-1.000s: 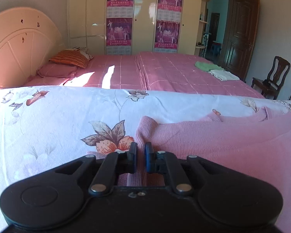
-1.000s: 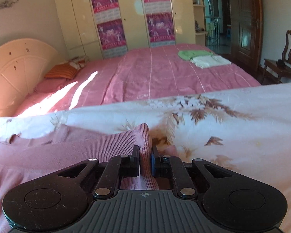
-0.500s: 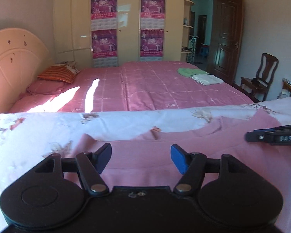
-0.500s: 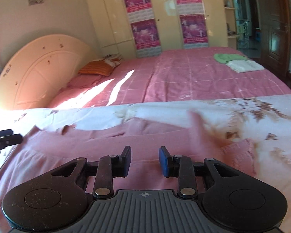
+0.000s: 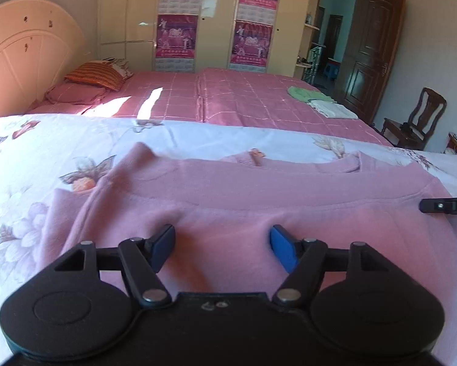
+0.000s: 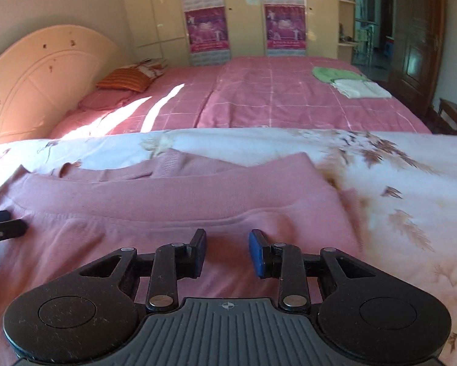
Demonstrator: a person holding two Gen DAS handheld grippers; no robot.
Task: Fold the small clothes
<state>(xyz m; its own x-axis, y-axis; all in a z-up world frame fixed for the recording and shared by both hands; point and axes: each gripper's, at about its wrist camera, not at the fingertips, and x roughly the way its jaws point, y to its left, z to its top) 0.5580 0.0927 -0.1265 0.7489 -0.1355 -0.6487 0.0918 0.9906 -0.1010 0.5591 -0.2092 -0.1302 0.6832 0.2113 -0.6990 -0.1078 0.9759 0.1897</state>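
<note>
- Left wrist view: the pink sweater [image 5: 258,201] is shown spread flat on the floral sheet [image 5: 39,158], which serves as the landmark; one sleeve is folded in along the sweater's far edge.
- The left gripper [image 5: 222,244] is seen above the near part of the sweater with its jaws spread wide, having just been opening; only flat fabric lies beneath the gap and nothing is pinched by the blue pads [image 5: 281,250].
- The tip of the right gripper [image 5: 444,206] is visible at the right edge, over the sweater.
- Beyond the sheet, the pink checked bedspread [image 5: 243,100] carries a folded green and white pile [image 5: 323,103].
- Right wrist view: the same sweater [image 6: 167,213] is shown on the sheet [image 6: 396,183], its right edge lying against the printed brown leaves.
- The right gripper [image 6: 226,250] is held over the sweater with a narrower gap, its jaws recently parted; no cloth is clamped.
- The left gripper [image 6: 2,228] is seen at the left edge.
</note>
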